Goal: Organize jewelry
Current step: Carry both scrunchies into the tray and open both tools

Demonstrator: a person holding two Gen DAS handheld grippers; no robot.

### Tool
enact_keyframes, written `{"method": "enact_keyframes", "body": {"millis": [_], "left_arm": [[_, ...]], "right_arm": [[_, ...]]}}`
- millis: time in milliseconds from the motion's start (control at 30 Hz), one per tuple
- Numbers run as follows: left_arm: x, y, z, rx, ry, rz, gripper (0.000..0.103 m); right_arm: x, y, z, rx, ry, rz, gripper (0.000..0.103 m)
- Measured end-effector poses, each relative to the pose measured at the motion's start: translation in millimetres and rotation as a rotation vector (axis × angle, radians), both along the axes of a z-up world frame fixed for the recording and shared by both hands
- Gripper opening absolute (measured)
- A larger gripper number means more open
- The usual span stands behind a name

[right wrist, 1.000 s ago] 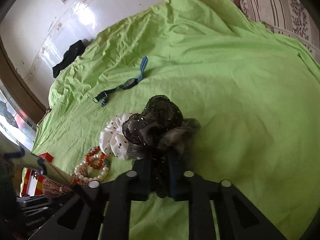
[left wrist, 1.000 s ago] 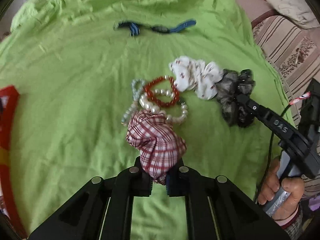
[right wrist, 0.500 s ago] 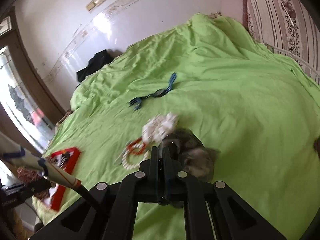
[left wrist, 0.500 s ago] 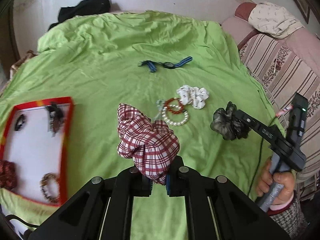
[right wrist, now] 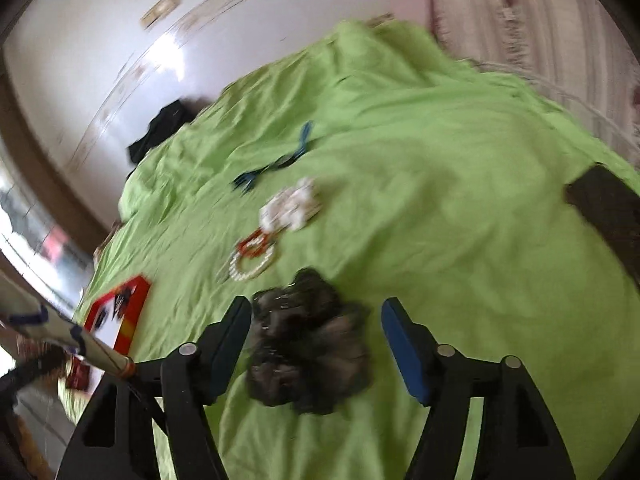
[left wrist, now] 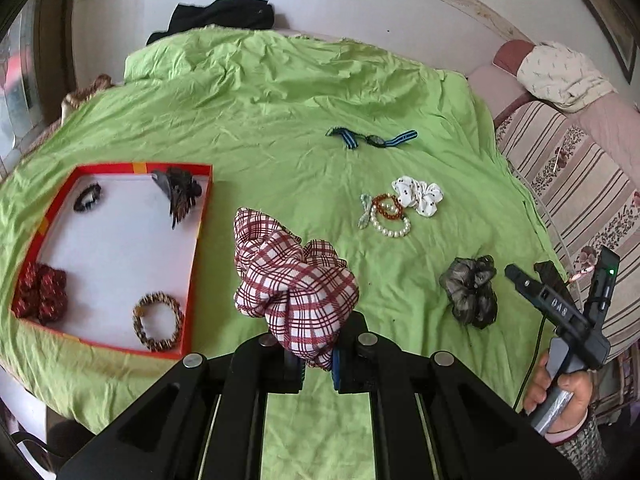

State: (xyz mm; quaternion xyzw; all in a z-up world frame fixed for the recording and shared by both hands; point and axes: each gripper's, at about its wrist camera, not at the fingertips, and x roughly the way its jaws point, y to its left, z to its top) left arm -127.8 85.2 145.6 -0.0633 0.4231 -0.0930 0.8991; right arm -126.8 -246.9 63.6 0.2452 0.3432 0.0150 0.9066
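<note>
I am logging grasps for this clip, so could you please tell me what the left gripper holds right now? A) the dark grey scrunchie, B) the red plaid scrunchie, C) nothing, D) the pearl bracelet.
B: in the left wrist view the left gripper has its jaws closed on the red plaid scrunchie, while the dark grey scrunchie lies loose on the green sheet.

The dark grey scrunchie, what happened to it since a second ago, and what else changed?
The right gripper let go of the dark grey lacy scrunchie: its jaws now stand wide open and the scrunchie lies on the green sheet. The left gripper lifted the red-and-white plaid fabric scrunchie up and away from the pearl bead bracelet. The bracelets, white scrunchie and blue strap stayed put.
</note>
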Motion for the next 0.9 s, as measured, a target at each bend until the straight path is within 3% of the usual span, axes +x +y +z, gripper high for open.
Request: {"method": "enact_keyframes", "body": {"millis": [133, 267, 300, 333, 433, 667, 900], "left_arm": [[-3, 1, -7, -0.017, 0.013, -0.009, 0.009], [-7, 6, -7, -0.027, 0.007, -0.014, 0.009], [-7, 8, -7, -0.029, 0.007, -0.015, 0.009], [-7, 10, -6, -0.032, 0.006, -0.013, 0.009], [-7, 22, -6, -0.058, 0.000, 0.003, 0.009], [-6, 79, -5, -0.113, -0.030, 0.120, 0.009], [16, 161, -16, -0.132, -0.032, 0.297, 0.009]], "right_arm": [[14, 1, -11, 0.039, 0.066, 0.037, 0.073], [34, 23, -27, -0.006, 0.136, 0.093, 0.072], [37, 31, -32, -0.024, 0.157, 0.116, 0.057], [39, 37, -35, -0.034, 0.173, 0.135, 0.027], [36, 44, -33, -0.028, 0.179, 0.147, 0.014], [33, 84, 29, -0.081, 0.080, 0.225, 0.011], [52, 179, 68, -0.064, 0.039, 0.429, 0.011]]}}
